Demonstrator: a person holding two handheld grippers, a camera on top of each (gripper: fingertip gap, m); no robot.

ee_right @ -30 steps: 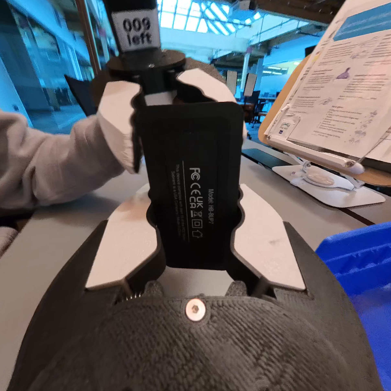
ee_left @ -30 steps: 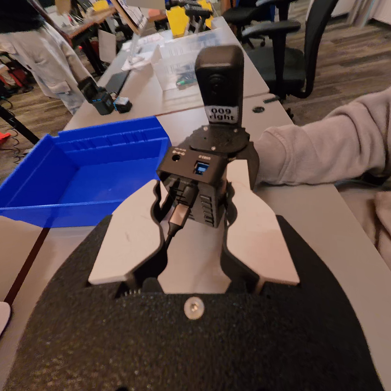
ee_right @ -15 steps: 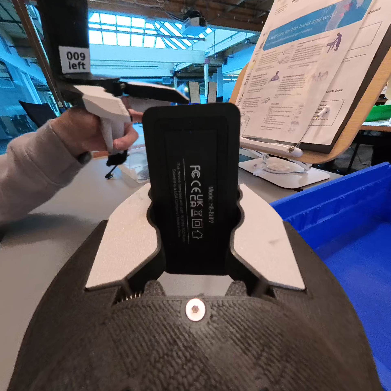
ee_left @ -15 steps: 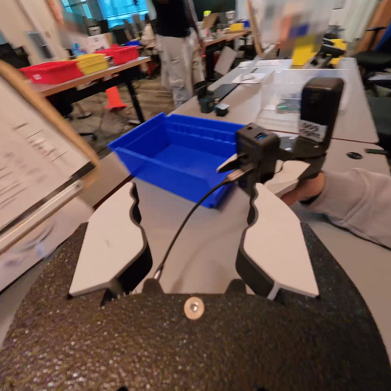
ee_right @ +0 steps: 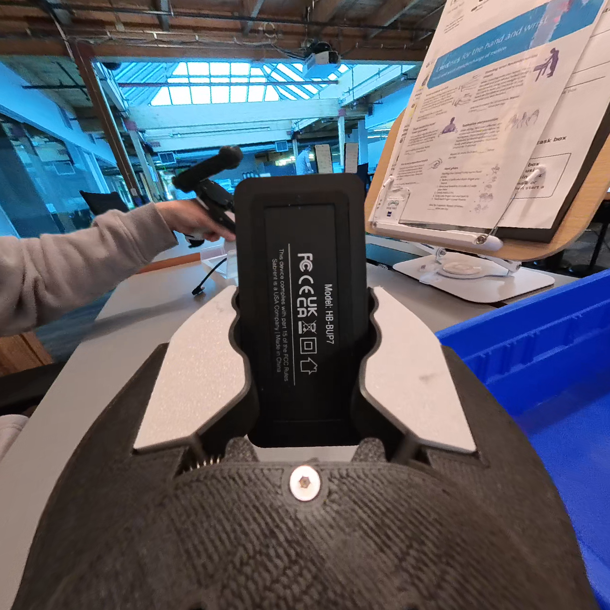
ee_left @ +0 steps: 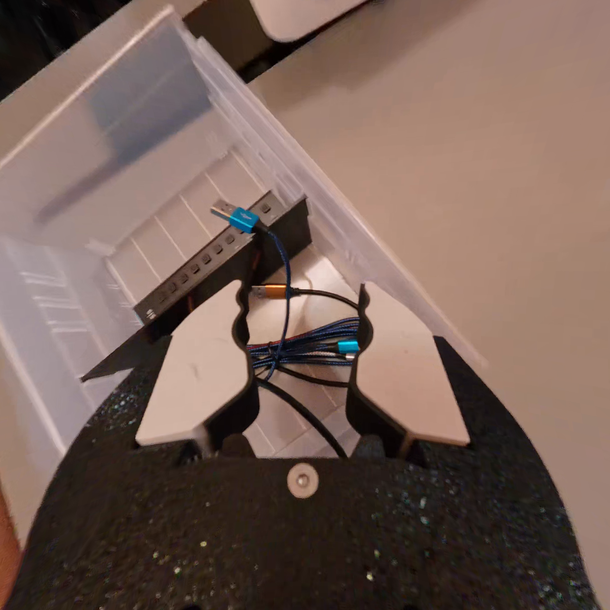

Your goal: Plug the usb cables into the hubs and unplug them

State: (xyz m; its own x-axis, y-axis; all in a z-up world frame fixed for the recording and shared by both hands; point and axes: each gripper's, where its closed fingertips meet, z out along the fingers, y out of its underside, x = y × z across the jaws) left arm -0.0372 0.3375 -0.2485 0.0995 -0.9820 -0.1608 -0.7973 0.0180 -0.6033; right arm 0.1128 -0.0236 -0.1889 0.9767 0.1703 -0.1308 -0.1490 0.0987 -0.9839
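My right gripper [ee_right: 303, 290] is shut on a black USB hub [ee_right: 300, 297] and holds it upright, its labelled underside facing the camera. My left gripper [ee_left: 302, 290] is open and points down into a clear plastic bin [ee_left: 297, 148]. In the bin lie a long grey hub [ee_left: 204, 260], a blue-plugged braided cable [ee_left: 242, 219], a bundle of blue cables [ee_left: 307, 353] and a black cable with an orange plug [ee_left: 272, 292]. That black cable runs back between my left fingers, not pinched at the tips. The left gripper also shows in the right wrist view [ee_right: 211, 198], at the bin.
A blue bin [ee_right: 528, 346] stands close on the right of the right gripper. A document stand [ee_right: 462, 274] with printed pages stands behind it. The person's grey sleeve [ee_right: 76, 254] reaches across the grey table [ee_right: 132, 313]. A black cable end [ee_right: 199, 288] hangs by the clear bin.
My left gripper left the black hub, swung away to the clear bin and now points down into it. The black cable is out of the hub. The right gripper still holds the hub.
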